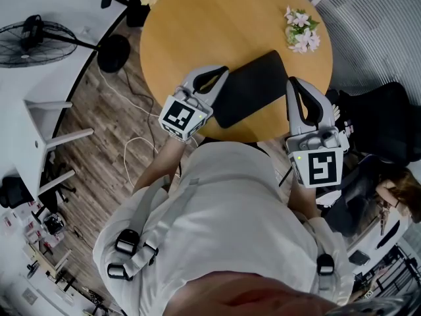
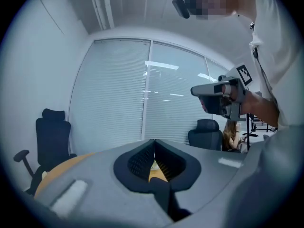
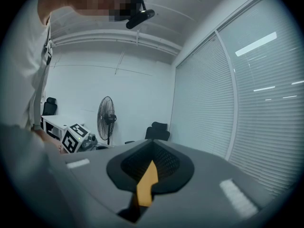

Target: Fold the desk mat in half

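The black desk mat (image 1: pixel 253 87) lies flat on the round wooden table (image 1: pixel 197 25), near its front edge. My left gripper (image 1: pixel 223 71) hovers over the mat's left end, held level, its jaws shut with nothing between them. The right gripper (image 1: pixel 291 82) is held just off the mat's right end, also shut and empty. In the left gripper view the left gripper (image 2: pixel 153 144) has its pads meeting at the tip and the right gripper (image 2: pixel 214 99) shows ahead. In the right gripper view the right gripper (image 3: pixel 152 146) is closed, with only a sliver of tabletop seen below.
A bunch of pink and white flowers (image 1: pixel 301 30) lies at the table's far right. A floor fan (image 1: pixel 33 38) and a white desk (image 1: pixel 39 130) stand to the left, black office chairs (image 1: pixel 375 117) to the right. A white cable (image 1: pixel 135 150) runs over the wooden floor.
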Demonstrator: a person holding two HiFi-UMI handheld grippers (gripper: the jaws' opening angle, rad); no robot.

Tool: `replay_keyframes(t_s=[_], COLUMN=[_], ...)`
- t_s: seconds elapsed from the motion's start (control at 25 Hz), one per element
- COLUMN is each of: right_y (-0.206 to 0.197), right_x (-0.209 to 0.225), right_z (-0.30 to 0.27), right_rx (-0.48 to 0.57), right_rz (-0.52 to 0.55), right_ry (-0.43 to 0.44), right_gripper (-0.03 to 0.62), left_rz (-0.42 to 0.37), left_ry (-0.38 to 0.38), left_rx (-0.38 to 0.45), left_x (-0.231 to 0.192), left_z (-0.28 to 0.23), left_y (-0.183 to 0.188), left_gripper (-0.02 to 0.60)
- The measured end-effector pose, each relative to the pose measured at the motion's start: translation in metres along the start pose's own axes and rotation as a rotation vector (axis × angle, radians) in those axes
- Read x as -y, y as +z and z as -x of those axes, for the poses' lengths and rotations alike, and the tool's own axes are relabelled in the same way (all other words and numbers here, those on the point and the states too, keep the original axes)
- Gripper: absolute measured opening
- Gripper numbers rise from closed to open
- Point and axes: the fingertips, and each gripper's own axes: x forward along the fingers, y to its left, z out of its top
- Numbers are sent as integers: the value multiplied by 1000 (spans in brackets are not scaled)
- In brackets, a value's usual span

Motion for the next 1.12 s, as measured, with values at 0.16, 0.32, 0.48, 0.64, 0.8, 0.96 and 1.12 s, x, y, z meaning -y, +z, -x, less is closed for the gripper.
replay_keyframes(t_s=[0.16, 0.32, 0.48, 0.64, 0.8, 0.96, 1.12], right_y=[0, 0, 2, -1, 2, 6, 8], right_x=[3, 3, 2, 5, 3, 2, 2], right_z=[-1, -1, -3, -1, 0, 1, 1], right_rx=[4, 6, 9, 7, 15, 19, 18], right_rz=[0, 1, -11, 4, 5, 3, 1], right_ry=[0, 2, 2, 7, 17, 28, 31], right_gripper=[5, 5, 5, 5, 5, 5, 3], left_rz=[-18, -1, -18, -33, -62, -61, -61], left_ry=[33, 52, 81, 114, 140, 145, 143], left_rx=[39, 76, 98, 127, 170, 192, 201], left_x=[2, 4, 4, 8, 11, 15, 17], left_z=[3, 9, 17, 24, 32, 36, 35], left_y=[35, 63, 82, 104, 130, 145, 148], left_gripper=[5, 5, 5, 5, 5, 5, 5])
